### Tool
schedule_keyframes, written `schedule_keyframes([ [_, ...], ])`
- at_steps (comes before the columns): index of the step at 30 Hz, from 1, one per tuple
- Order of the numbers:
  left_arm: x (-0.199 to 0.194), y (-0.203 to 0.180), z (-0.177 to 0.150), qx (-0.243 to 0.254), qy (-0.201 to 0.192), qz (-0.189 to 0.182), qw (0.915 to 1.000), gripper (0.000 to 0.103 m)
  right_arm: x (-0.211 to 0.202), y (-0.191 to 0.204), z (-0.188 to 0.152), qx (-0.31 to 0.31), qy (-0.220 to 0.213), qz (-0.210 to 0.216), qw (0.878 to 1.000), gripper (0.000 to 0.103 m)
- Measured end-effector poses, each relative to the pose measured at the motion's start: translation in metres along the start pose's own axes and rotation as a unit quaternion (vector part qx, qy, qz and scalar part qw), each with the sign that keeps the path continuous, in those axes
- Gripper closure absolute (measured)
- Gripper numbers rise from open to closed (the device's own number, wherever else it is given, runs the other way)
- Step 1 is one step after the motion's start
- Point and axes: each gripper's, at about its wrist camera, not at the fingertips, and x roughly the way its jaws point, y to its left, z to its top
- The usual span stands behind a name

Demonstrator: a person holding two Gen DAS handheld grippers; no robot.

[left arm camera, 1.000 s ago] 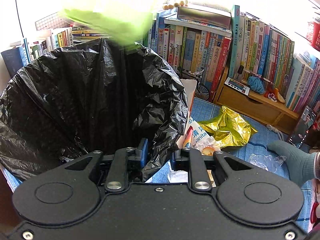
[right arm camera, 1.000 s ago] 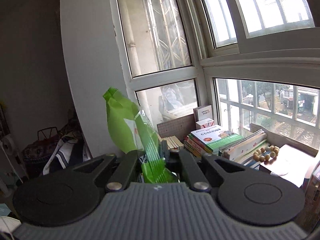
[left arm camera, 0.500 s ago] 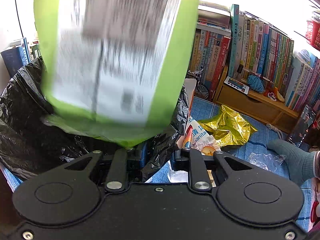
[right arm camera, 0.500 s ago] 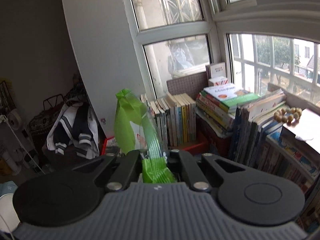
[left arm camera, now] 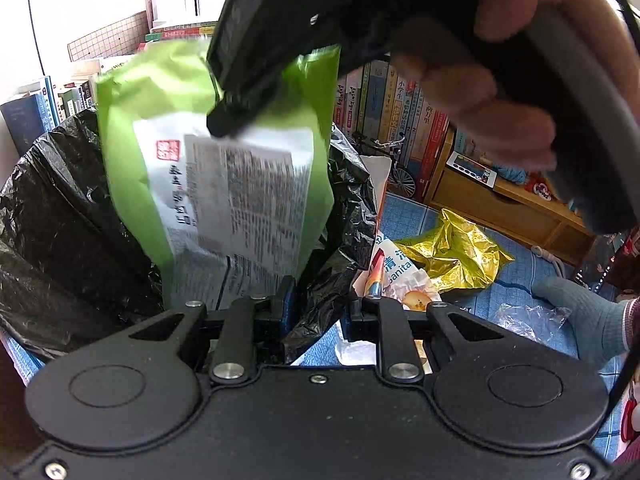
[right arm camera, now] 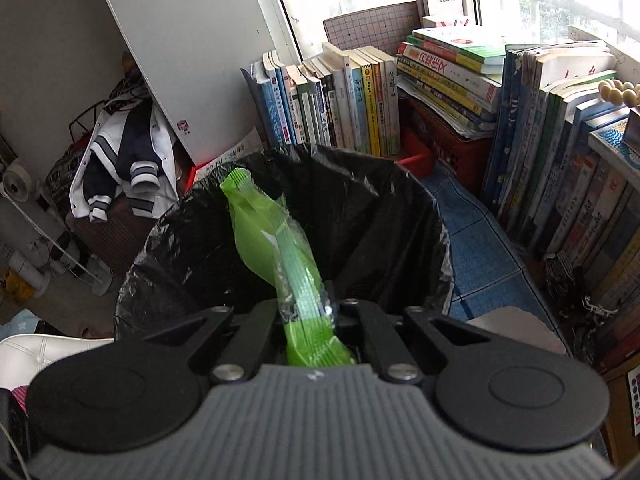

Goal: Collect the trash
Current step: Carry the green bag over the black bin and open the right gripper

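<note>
Book-lined floor corner, black bin bag [right arm camera: 360, 240] pinched at its rim by left gripper [left arm camera: 316, 304]. Green wrapper [right arm camera: 280, 256] clamped in right gripper [right arm camera: 308, 320] over the mouth; best released low and centred.

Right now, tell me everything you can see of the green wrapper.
The green wrapper is a flat, crinkly plastic snack bag, lime green with a white printed panel and a ribbed sealed edge. The right gripper pinches it by one end; the rest hangs free over the open mouth of the black bin bag, not yet dropped in.
</note>
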Motion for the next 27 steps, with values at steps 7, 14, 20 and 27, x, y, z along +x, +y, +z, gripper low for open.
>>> schedule_keyframes([
  [7,0.000,0.000,0.000,0.000,0.000,0.000,1.0000,0.082,0.014,0.003,-0.010,-0.025,0.025,-0.012,0.999,0.095],
  [14,-0.001,0.000,0.000,0.000,0.000,0.001,1.0000,0.082,0.012,0.007,-0.014,-0.044,0.025,-0.017,0.999,0.067],
  [20,-0.001,0.000,0.000,0.000,0.000,0.001,1.0000,0.082,0.001,0.008,-0.016,-0.053,0.010,-0.006,0.999,0.041],
  [27,-0.001,0.000,0.000,0.001,0.000,0.001,1.0000,0.081,-0.023,0.005,-0.018,-0.056,-0.010,-0.006,0.998,0.037],
])
